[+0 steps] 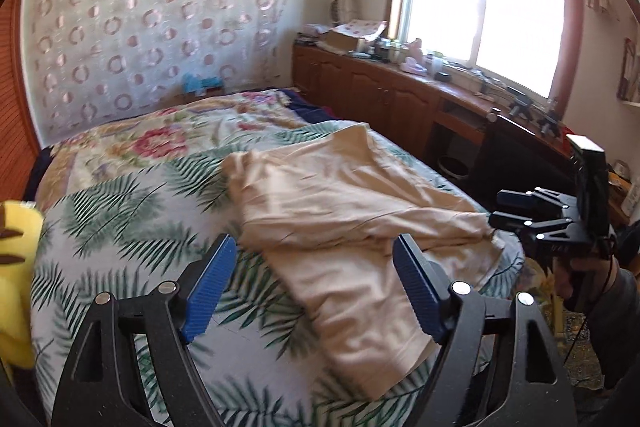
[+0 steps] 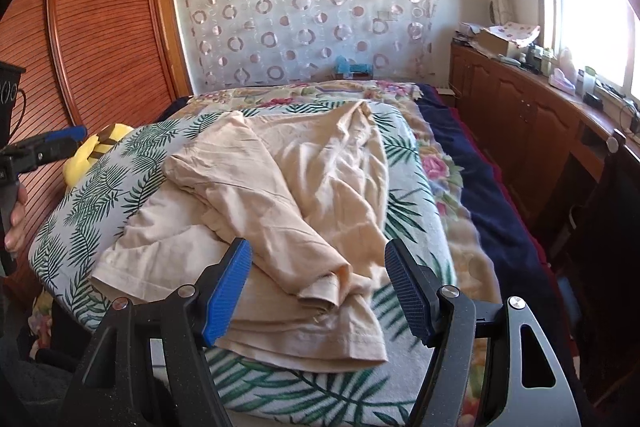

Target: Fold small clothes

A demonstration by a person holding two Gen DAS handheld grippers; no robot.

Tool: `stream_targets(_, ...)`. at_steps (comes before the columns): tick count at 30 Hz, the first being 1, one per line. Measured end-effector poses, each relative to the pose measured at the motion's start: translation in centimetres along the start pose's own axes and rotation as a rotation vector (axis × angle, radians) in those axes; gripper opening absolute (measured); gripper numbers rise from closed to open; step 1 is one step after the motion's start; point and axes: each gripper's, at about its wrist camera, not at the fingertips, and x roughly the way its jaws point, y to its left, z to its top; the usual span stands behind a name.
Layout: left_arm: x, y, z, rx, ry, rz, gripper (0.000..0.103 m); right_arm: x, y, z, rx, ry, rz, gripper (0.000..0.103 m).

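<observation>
Blue ribbed pads on black plastic arms frame both views: the left hand-held gripper (image 1: pixel 310 285) stands wide with nothing between its fingers, poised above the near hem of a pale peach cotton garment (image 1: pixel 340 203), while the right hand-held gripper (image 2: pixel 318 287) is likewise spread and empty, low over a crumpled sleeve end at the garment's near edge. Neither pad presses the cloth. The garment lies half-folded and rumpled on a white bed cover printed with green palm fronds (image 1: pixel 132 211), one flap thrown back over the body, a stitched hem nearest the right gripper. A clean fold would likely call for pinching a single layer at each near corner, drawing the cloth taut to shed its creases, then carrying the edge over evenly; thin jersey of this kind tends to slip and bunch, so a shallow bite risks dropping a corner and a deep one risks catching the cover beneath. A soft yellow plush toy (image 1: pixel 16 279) sits at the bed's left edge. Beyond lie a floral quilt (image 1: pixel 160 135), a sheer curtain with pink rings (image 1: pixel 152 27), a slatted wooden wardrobe (image 2: pixel 100 27) and a cluttered wooden cabinet (image 1: pixel 380 91) under a bright window (image 1: pixel 484 7).
</observation>
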Motion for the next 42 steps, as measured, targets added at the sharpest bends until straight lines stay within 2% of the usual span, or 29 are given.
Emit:
stream_targets(9, -1.2, 4.1, -2.7, -0.091, 0.000, 0.085, 0.081, 3.4, 4.3, 2.8, -0.102, 0.022, 0.059, 0.071)
stream_targets(18, -1.6, 6.0, -4.1, -0.131, -0.006, 0.105, 0.081, 8.2, 8.7, 6.8, -0.213, 0.068, 0.138, 0.071)
stream_targets(22, -1.7, 6.6, -4.7, -0.143, -0.006, 0.110, 0.081, 11.3, 10.8, 8.4, -0.250, 0.112, 0.179, 0.071)
stream_targets(27, -1.6, 7.2, -5.1, -0.155, 0.001, 0.112, 0.081, 16.1, 12.8, 10.2, -0.284, 0.183, 0.190, 0.071)
stream_targets(34, -1.5, 7.3, -5.6, -0.159, 0.010, 0.104, 0.081, 21.7, 16.5, 10.4, -0.379, 0.307, 0.198, 0.071)
stream_targets(36, -1.5, 7.2, -5.6, -0.157, 0.010, 0.102, 0.081, 22.9, 17.2, 10.1, -0.434, 0.332, 0.161, 0.056)
stream_targets(38, -1.6, 7.2, -5.7, -0.155, 0.009, 0.100, 0.081, 23.3, 17.3, 10.1, -0.459, 0.328, 0.145, 0.026)
stream_targets(39, -1.5, 7.2, -5.8, -0.157, 0.010, 0.099, 0.081, 23.2, 17.1, 10.3, -0.454, 0.327, 0.156, 0.015)
stream_targets(40, -1.5, 7.2, -5.8, -0.159, 0.010, 0.098, 0.081, 23.0, 16.7, 10.6, -0.445, 0.320, 0.161, 0.010)
stream_targets(42, -1.4, 7.3, -5.9, -0.164, 0.010, 0.094, 0.081, 22.1, 15.6, 11.5, -0.404, 0.290, 0.188, 0.010)
